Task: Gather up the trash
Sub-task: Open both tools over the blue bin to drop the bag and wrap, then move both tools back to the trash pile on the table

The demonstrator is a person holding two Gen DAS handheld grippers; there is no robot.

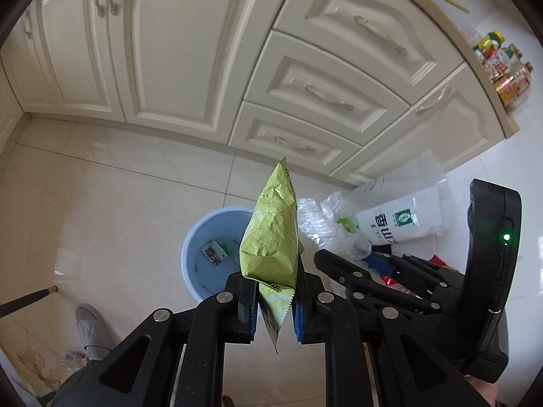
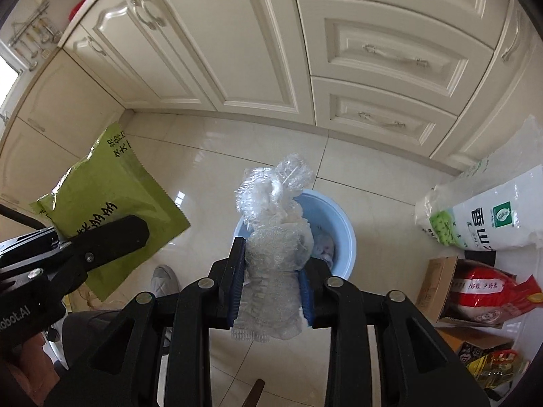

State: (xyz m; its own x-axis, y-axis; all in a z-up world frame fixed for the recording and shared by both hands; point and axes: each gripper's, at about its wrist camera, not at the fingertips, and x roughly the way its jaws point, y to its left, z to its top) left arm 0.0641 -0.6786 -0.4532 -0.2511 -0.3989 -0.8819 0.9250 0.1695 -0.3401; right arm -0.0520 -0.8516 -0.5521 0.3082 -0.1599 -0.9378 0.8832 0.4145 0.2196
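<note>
Green snack wrapper clamped in left gripper fingers, frame centre; crumpled clear plastic clamped in right gripper fingers; blue bin beneath.

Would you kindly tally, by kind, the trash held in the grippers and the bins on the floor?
Green wrappers: 1, in the left gripper, wrapper
Clear plastic wads: 1, in the right gripper, wad
Blue bins: 1, bin, some trash already inside
Total: 3
</note>
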